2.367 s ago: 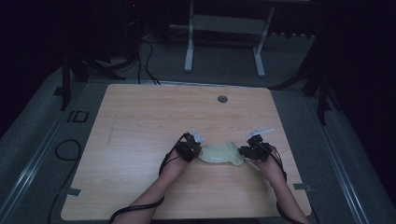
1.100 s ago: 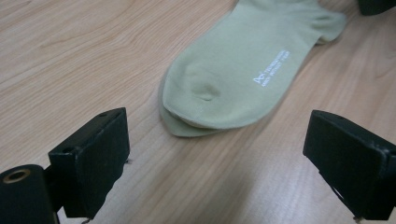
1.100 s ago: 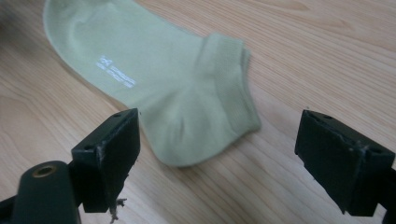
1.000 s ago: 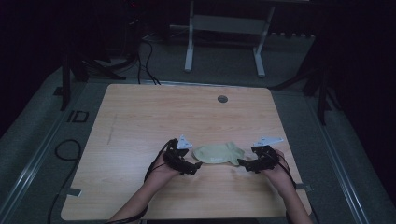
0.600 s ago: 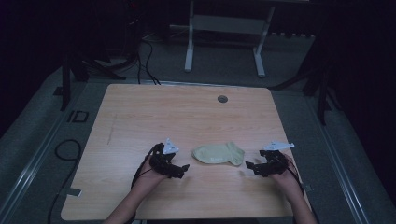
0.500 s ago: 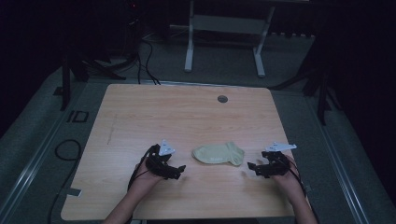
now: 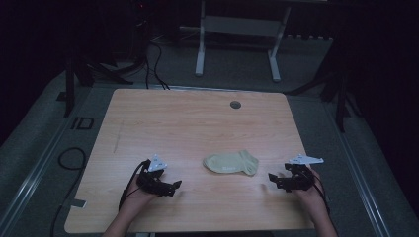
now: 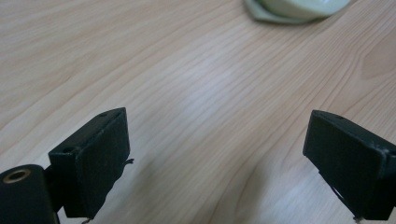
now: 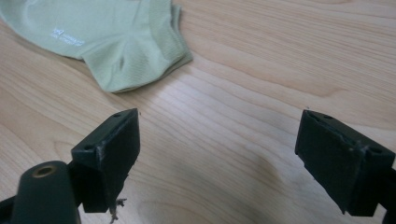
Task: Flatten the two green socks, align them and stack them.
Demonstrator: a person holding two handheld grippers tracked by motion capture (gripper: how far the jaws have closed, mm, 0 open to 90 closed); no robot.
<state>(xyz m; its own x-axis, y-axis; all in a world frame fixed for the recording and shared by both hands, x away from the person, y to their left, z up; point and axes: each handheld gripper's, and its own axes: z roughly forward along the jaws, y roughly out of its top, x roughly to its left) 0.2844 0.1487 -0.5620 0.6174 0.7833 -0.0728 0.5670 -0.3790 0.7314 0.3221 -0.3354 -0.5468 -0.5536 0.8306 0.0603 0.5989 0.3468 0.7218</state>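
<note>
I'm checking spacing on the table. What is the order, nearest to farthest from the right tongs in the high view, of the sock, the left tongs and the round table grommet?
From the right tongs:
1. sock, just to their left.
2. left tongs, beyond the sock.
3. round grommet, by the far edge.

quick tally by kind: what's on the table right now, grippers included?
Pale green ankle sock: 1
Handheld grippers: 2, left gripper and right gripper, both open, holding nothing
Round grommet in the tabletop: 1
Total: 4
</note>
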